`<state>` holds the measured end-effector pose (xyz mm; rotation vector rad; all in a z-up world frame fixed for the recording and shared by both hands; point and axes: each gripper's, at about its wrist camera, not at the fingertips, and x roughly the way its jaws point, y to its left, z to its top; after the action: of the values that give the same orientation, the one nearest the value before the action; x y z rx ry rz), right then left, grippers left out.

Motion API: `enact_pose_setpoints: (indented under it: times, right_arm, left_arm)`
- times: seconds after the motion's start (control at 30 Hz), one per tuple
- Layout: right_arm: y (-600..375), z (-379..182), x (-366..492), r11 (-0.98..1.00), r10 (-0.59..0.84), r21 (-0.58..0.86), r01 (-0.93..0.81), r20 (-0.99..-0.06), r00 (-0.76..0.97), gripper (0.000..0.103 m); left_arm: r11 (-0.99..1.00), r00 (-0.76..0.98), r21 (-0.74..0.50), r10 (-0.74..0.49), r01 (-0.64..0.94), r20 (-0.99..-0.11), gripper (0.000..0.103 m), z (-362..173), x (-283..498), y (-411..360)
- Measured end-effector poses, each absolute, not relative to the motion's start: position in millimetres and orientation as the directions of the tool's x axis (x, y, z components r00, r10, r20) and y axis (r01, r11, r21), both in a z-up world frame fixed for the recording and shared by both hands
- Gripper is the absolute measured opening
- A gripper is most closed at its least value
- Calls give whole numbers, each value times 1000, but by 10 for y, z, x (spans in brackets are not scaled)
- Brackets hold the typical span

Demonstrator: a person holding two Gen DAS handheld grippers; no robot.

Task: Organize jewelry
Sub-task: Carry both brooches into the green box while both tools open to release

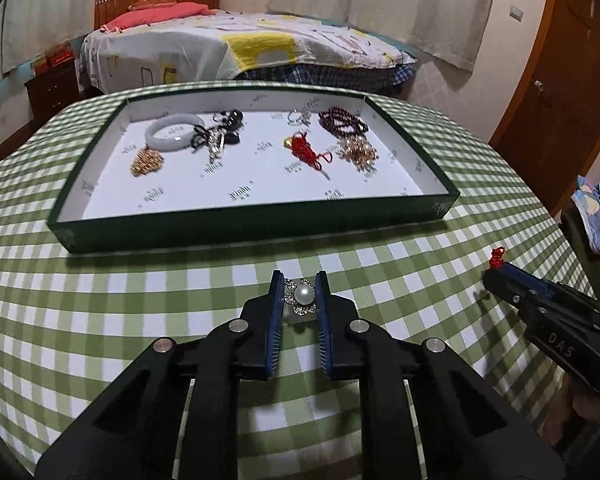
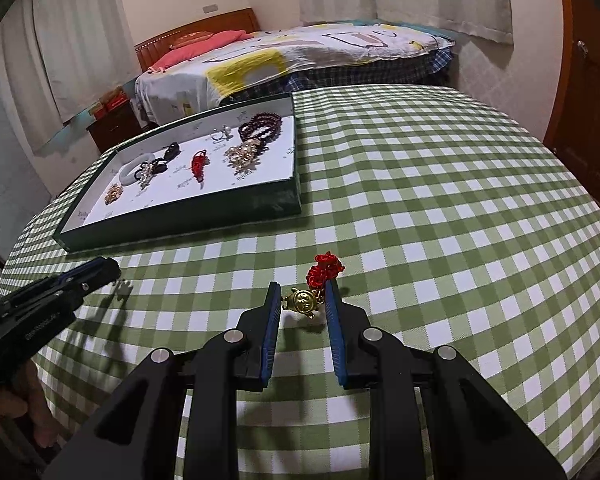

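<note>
My left gripper (image 1: 299,280) is shut on a pearl brooch (image 1: 303,295) with rhinestone petals, held just above the checked tablecloth in front of the tray. My right gripper (image 2: 303,290) is shut on a gold charm (image 2: 303,303) with a red knotted cord (image 2: 324,268) sticking up past its right finger. The right gripper also shows at the right of the left wrist view (image 1: 500,276), the red cord (image 1: 497,258) at its tip. The dark green tray (image 1: 256,222) with a white floor holds several pieces of jewelry.
In the tray lie a white jade bangle (image 1: 175,131), a gold piece (image 1: 146,162), dark hair clips (image 1: 216,136), a red knot charm (image 1: 306,150), dark bead bracelets (image 1: 342,120) and a gold cluster (image 1: 358,152). A bed (image 1: 240,48) stands behind the table.
</note>
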<state>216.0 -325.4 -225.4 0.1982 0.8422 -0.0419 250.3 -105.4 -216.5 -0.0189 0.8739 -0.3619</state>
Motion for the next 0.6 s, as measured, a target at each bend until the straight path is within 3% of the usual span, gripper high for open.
enact_pose_setpoints:
  times: [0.6]
  right_arm:
    - [-2854,-1571,2481,987,124,159,-32,-613,780,23]
  left_arm:
    - [951,710,-197,-308,237,-633,16,-1546,2584,-436]
